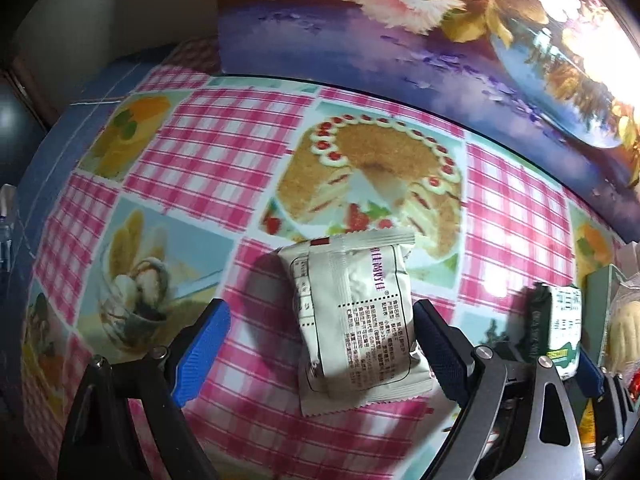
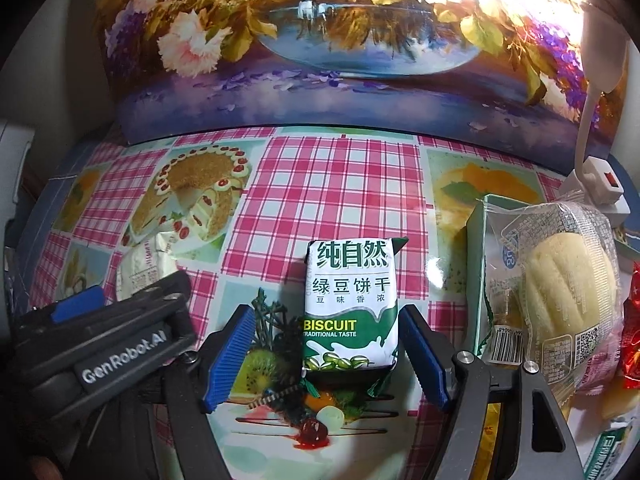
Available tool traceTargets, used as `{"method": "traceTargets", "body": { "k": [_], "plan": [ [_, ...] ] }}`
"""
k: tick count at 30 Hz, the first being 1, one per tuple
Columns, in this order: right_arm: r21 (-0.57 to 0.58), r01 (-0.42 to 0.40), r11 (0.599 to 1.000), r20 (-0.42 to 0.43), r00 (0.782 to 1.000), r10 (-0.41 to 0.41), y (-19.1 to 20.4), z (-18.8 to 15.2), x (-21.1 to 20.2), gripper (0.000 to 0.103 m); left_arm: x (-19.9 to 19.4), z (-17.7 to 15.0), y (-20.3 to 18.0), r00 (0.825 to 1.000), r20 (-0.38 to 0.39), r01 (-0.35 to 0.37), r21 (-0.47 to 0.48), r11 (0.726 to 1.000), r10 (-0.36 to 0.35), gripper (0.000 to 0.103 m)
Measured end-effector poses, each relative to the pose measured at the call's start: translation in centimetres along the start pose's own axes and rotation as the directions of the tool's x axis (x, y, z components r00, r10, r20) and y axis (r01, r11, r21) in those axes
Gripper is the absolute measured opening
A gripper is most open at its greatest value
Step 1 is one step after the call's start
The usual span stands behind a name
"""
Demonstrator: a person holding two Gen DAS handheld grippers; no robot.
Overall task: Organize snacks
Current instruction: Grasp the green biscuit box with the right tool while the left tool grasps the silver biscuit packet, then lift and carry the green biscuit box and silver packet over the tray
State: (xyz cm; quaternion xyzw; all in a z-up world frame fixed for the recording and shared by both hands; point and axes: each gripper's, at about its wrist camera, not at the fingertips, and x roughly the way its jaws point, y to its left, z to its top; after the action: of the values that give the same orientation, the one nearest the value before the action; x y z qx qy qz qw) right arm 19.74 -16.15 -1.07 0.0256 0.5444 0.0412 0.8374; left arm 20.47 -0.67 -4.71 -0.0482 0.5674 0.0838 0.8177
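A white foil snack packet (image 1: 352, 320) lies printed side up on the checked tablecloth (image 1: 208, 152). My left gripper (image 1: 322, 344) straddles it, open: its right pad is close to the packet's edge and its left pad stands well clear. A green-and-white biscuit packet (image 2: 352, 308) rests between the blue pads of my right gripper (image 2: 326, 356). The right pad is at the packet's side, while a strip of tablecloth shows between the left pad and the packet. The same biscuit packet (image 1: 564, 320) appears at the right edge of the left wrist view.
Right of the biscuits, a wrapped bread bun (image 2: 560, 300) leans on a green box (image 2: 478, 264), with a red wrapper (image 2: 632, 340) beyond. A white power strip (image 2: 596, 184) sits at the back right. A flower-painted panel (image 2: 320, 60) closes the table's far side. The left gripper's black housing (image 2: 108, 360) crowds the lower left.
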Motion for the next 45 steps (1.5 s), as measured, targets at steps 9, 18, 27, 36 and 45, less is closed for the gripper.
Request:
{"method": "traceTargets", "body": {
  "k": [9,18,27,36,45],
  "plan": [
    [-0.015,0.016,1.0,0.005,1.0,-0.016,0.0,0.0,0.0,0.077,-0.1,0.0,2.7,0.998,0.005,-0.057,-0.048,0.997,0.057,0.092],
    [-0.072,0.06,0.996,0.035,0.998,-0.058,0.6,-0.1,0.4,0.077,0.0,-0.1,0.3,1.0,0.015,0.015,0.037,0.999,-0.016,0.092],
    [-0.039,0.068,0.997,0.055,0.996,-0.066,0.1,-0.1,0.0,0.051,-0.8,-0.6,-0.9,0.999,0.023,0.044,0.052,0.998,-0.045,0.074],
    [-0.019,0.059,0.998,0.061,0.996,-0.058,-0.2,0.0,-0.1,0.045,-1.6,-0.7,-1.3,0.998,0.037,0.054,0.057,0.997,-0.056,0.054],
    [-0.005,0.05,0.999,0.071,0.996,-0.049,0.1,-0.1,-0.8,0.042,-1.1,-0.2,0.3,0.999,0.038,0.035,0.031,0.999,-0.036,0.054]
  ]
}}
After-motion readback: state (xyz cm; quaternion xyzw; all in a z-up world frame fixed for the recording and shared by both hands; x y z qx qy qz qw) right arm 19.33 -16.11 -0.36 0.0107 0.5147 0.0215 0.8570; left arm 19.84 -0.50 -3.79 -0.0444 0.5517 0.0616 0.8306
